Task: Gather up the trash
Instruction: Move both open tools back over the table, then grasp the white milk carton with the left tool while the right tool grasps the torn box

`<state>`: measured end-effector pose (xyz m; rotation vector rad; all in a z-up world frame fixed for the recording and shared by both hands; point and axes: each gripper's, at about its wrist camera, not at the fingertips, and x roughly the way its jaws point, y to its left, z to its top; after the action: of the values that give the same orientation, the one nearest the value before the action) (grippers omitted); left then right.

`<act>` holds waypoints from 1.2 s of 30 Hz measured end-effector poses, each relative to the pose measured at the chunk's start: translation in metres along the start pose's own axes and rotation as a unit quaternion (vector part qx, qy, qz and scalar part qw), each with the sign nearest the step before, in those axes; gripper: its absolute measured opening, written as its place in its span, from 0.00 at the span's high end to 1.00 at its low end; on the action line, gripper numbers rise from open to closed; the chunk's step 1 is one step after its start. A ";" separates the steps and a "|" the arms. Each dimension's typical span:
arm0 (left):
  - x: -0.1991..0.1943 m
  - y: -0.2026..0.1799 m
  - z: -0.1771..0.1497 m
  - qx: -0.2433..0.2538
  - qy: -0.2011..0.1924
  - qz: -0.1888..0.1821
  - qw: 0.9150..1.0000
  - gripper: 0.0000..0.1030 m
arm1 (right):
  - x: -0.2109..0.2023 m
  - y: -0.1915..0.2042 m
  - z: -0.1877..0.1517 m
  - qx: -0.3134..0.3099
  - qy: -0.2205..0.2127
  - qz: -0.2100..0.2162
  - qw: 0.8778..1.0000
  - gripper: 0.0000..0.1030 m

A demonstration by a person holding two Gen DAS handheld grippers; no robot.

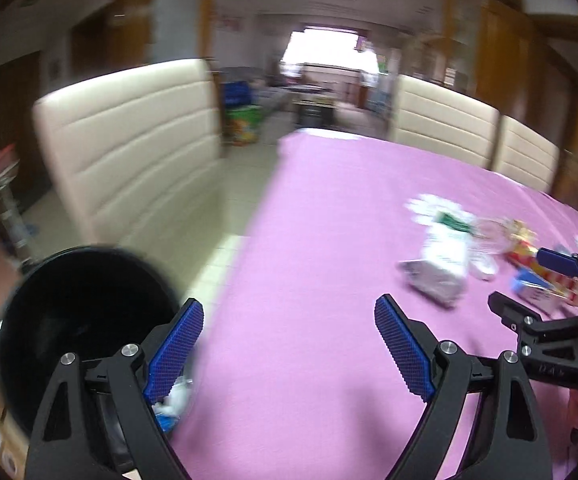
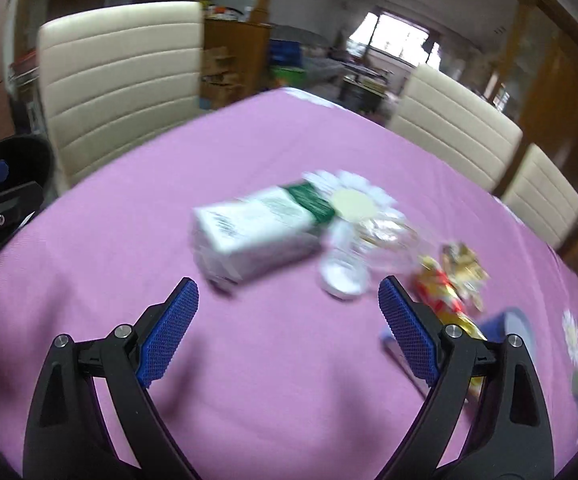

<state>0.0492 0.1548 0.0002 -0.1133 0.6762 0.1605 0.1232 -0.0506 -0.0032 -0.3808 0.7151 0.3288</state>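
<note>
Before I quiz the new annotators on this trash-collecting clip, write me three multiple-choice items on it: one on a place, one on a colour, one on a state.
1. Where is the black bin?
A. on the table
B. off the table's left edge
C. behind the far chairs

2. What colour is the tablecloth?
A. pink-purple
B. green
C. white

3. How are the right gripper's fingers?
A. shut on a wrapper
B. shut on nothing
C. open, holding nothing

Answers:
1 B: the black bin sits beside the left gripper, beyond the table's left edge.
2 A: the tablecloth is pink-purple in both views.
3 C: the right gripper is spread wide over bare cloth, short of the white and green pack.
</note>
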 end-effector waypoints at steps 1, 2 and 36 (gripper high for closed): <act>0.006 -0.009 0.002 0.007 0.003 -0.013 1.000 0.17 | 0.000 -0.013 -0.005 0.011 0.005 -0.008 1.000 0.18; 0.013 -0.021 0.005 0.016 0.008 -0.029 0.999 0.17 | 0.000 -0.021 -0.009 0.017 0.008 -0.012 1.000 0.22; 0.102 -0.116 0.031 0.152 0.074 -0.088 0.982 0.17 | 0.038 -0.091 -0.050 0.113 0.084 0.016 0.990 0.57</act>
<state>0.1675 0.0569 -0.0341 0.1092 0.8269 -0.1240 0.1592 -0.1476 -0.0435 -0.1840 0.9154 0.2438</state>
